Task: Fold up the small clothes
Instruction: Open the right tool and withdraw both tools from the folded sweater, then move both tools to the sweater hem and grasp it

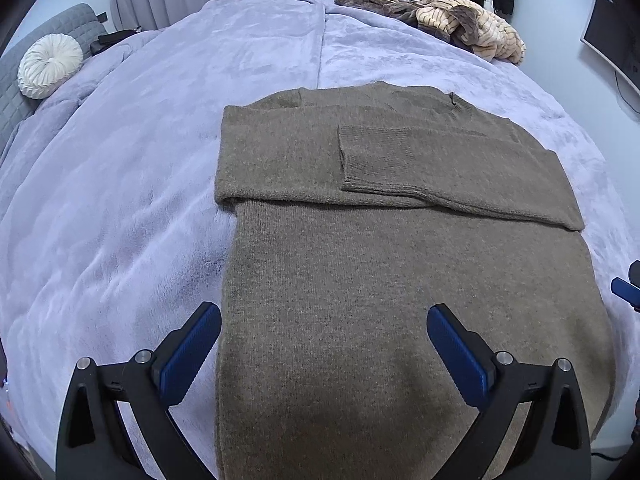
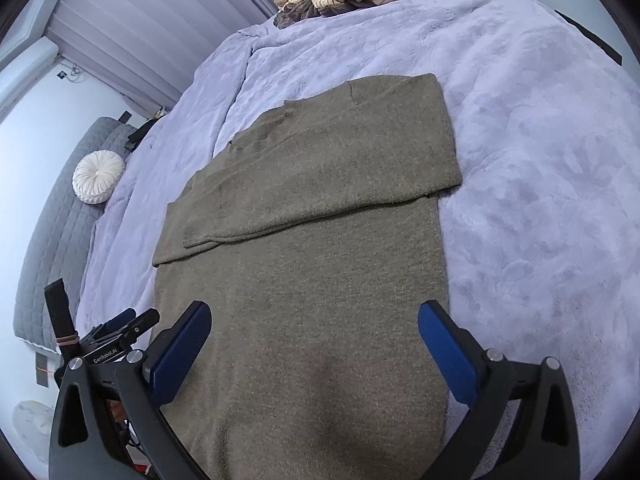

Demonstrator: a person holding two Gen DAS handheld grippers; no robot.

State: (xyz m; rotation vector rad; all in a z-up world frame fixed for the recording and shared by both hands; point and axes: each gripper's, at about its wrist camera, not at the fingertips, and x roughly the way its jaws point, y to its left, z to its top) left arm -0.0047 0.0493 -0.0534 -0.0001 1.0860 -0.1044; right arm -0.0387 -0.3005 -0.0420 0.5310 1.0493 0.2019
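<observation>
A brown knit sweater lies flat on a lavender-blanketed bed, both sleeves folded across its chest. Left claw & right claw hover over its hem, jaws spread wide, gripping nothing.

Left gripper: jaws spread wide, nothing btwn the blue pads, angled steeply down. Right gripper: same, jaws wide apart, empty, tilted down. Left gripper sits just beside right one, at its left.
</observation>
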